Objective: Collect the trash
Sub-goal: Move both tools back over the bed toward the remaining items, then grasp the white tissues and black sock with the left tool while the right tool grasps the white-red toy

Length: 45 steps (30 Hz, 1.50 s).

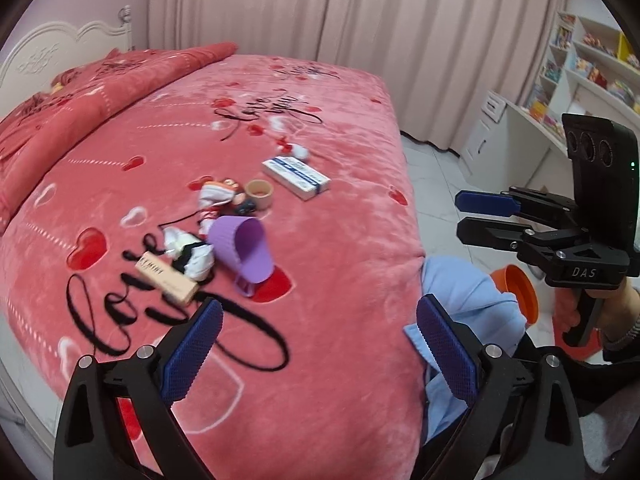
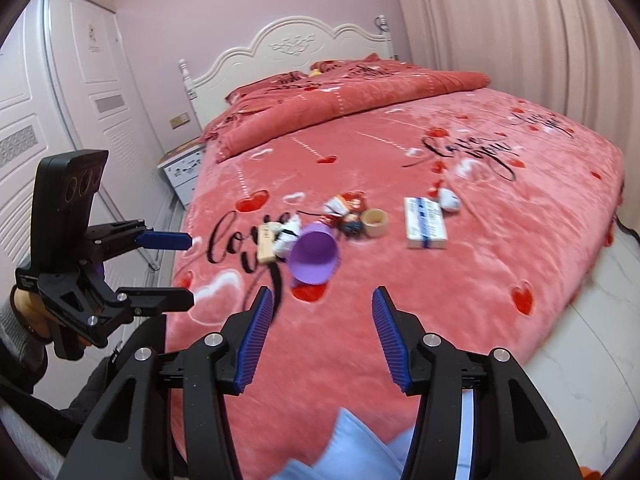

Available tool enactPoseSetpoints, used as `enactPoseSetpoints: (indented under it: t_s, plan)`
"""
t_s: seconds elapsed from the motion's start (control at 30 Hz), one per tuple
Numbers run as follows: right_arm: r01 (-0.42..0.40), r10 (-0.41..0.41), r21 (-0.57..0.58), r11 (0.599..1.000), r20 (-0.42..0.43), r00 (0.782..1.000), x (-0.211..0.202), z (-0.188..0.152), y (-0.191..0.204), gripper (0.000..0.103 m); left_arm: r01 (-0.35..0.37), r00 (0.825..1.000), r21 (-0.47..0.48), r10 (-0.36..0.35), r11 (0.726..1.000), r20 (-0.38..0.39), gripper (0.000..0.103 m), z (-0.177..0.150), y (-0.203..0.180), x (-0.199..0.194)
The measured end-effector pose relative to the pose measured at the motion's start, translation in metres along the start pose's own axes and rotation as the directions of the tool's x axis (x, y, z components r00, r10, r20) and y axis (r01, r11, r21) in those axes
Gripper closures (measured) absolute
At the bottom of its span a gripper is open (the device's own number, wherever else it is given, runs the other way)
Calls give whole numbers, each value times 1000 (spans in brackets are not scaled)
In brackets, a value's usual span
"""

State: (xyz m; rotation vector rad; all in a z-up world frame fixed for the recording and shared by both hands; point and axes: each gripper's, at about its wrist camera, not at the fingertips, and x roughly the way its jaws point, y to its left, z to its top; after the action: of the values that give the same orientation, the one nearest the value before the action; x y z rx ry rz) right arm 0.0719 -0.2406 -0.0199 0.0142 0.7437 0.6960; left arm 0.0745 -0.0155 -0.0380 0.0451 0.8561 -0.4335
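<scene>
Scattered on the red bed cover (image 1: 340,240) are a purple cup (image 1: 244,248) (image 2: 314,256) on its side, a beige box (image 1: 166,278) (image 2: 265,246), crumpled white paper (image 1: 188,252), a red-white wrapper (image 1: 216,194), a tape roll (image 1: 259,192) (image 2: 375,222), a white-blue box (image 1: 296,174) (image 2: 425,222) and a small white wad (image 1: 298,150). My left gripper (image 1: 320,312) (image 2: 190,270) hovers wide open and empty just short of the beige box and cup. My right gripper (image 2: 322,294) (image 1: 460,216) is open, empty, pointing at the cup from the bed's foot.
An orange bin (image 1: 518,292) stands on the tiled floor by the bed corner, beside a light blue cloth (image 1: 468,292). A desk with shelves (image 1: 580,68) lines the right wall. A folded quilt (image 2: 340,96), headboard, nightstand (image 2: 182,172) and wardrobe (image 2: 60,120) lie beyond.
</scene>
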Motion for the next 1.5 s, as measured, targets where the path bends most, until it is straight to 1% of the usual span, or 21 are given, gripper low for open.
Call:
enactPoseSetpoints:
  t_s: [0.13, 0.23, 0.33, 0.4, 0.43, 0.5, 0.63, 0.8, 0.87, 1.0, 1.13, 1.23, 1.37, 1.47, 1.5]
  plan:
    - [-24, 24, -25, 999, -11, 1000, 19, 10, 15, 50, -31, 1000, -39, 31, 999, 1, 7, -4, 18, -5]
    - [-33, 32, -34, 999, -20, 999, 34, 18, 24, 44, -49, 999, -64, 49, 997, 0, 7, -8, 31, -7]
    - [-47, 46, -40, 998, -25, 999, 44, 23, 30, 43, -70, 998, -82, 70, 994, -5, 7, -10, 43, -8]
    - [-48, 46, -49, 998, -33, 998, 53, 26, 33, 41, -81, 997, -98, 80, 992, -12, 7, -11, 50, -7]
    - [-49, 47, -51, 998, -36, 998, 56, 27, 34, 38, -87, 996, -107, 86, 991, -16, 7, -11, 56, -7]
    - [-53, 51, -51, 997, -41, 998, 63, 30, 35, 35, -90, 996, -121, 88, 989, -19, 7, -11, 63, -5]
    - [-59, 56, -54, 997, -57, 997, 76, 34, 35, 35, -95, 995, -143, 91, 985, -31, 7, -10, 76, 1]
    - [-59, 55, -49, 997, -87, 995, 98, 38, 27, 35, -94, 995, -162, 85, 982, -60, 7, -5, 90, 18]
    - [-62, 57, -46, 997, -94, 994, 105, 40, 23, 35, -90, 994, -156, 79, 984, -73, 7, -2, 95, 29]
    - [-68, 63, -42, 997, -104, 993, 119, 47, 13, 35, -76, 994, -116, 66, 990, -90, 7, 8, 103, 50]
    - [-73, 68, -39, 997, -110, 992, 135, 55, 3, 35, -73, 991, -104, 60, 992, -123, 7, 19, 115, 70]
    - [-75, 71, -31, 997, -109, 991, 146, 61, -6, 35, -53, 989, -87, 40, 995, -142, 7, 26, 122, 85]
    - [-68, 66, -10, 998, -112, 992, 158, 68, -18, 35, -54, 981, -28, 48, 998, -189, 7, 32, 131, 109]
    - [-63, 63, 0, 998, -121, 991, 166, 68, -27, 35, -37, 976, 18, 40, 999, -216, 7, 36, 136, 125]
    - [-63, 63, 4, 998, -127, 990, 170, 68, -29, 35, -31, 972, 27, 36, 999, -232, 9, 37, 139, 130]
